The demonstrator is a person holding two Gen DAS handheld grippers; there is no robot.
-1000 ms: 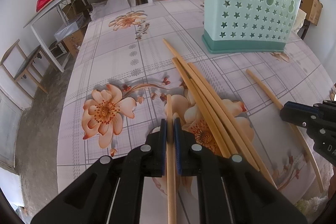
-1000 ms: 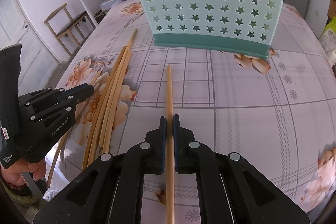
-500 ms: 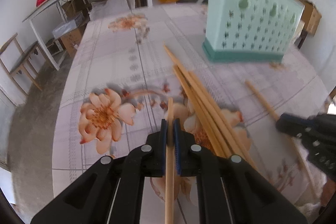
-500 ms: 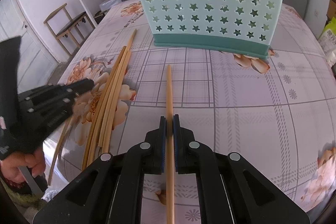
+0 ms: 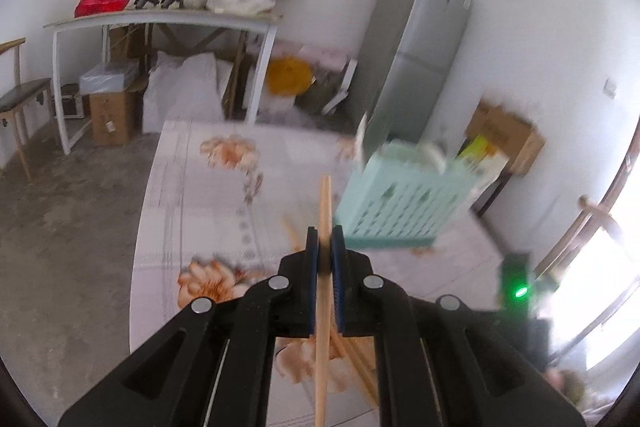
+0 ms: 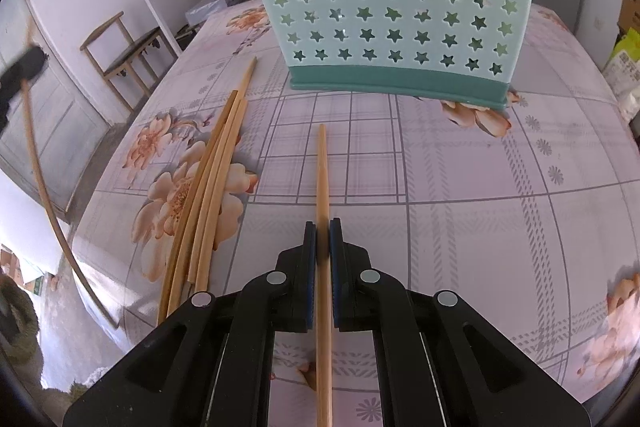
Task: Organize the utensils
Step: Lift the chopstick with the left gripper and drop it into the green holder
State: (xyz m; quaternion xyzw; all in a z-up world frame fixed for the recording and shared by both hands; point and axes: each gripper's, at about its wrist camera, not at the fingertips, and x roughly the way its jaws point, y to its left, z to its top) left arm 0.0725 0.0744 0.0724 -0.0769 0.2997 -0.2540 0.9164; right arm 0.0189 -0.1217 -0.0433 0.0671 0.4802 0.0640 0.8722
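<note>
The left gripper [image 5: 325,241] pinches one bamboo chopstick [image 5: 323,267] between its blue pads, and that stick has left the table: a second ago it lay low over the flowered tablecloth beside the others, and now it is raised and tipped up, its tip showing against the far end of the cloth and the room behind, the view blurred by the swing. In the right wrist view the same stick hangs off at the far left as a long bowed line [image 6: 44,195] under a dark blur that I take to be the left gripper, well apart from the table edge. The right gripper [image 6: 322,239] is pressed onto a second chopstick [image 6: 322,179], which lies flat on the tablecloth [image 6: 480,187] much as it did a second ago, pointing at the mint-green utensil holder [image 6: 392,7] that stands upright just beyond its tip. Four loose chopsticks [image 6: 212,163] remain bundled to the left of it, touching one another. So the left stick looks to be on its way to the holder, seen near and to the right of its tip, while the right one has yet to lift. The holder's open top is narrow, so the raised stick will likely need to be stood nearly upright over it before the pinch is let go.
</note>
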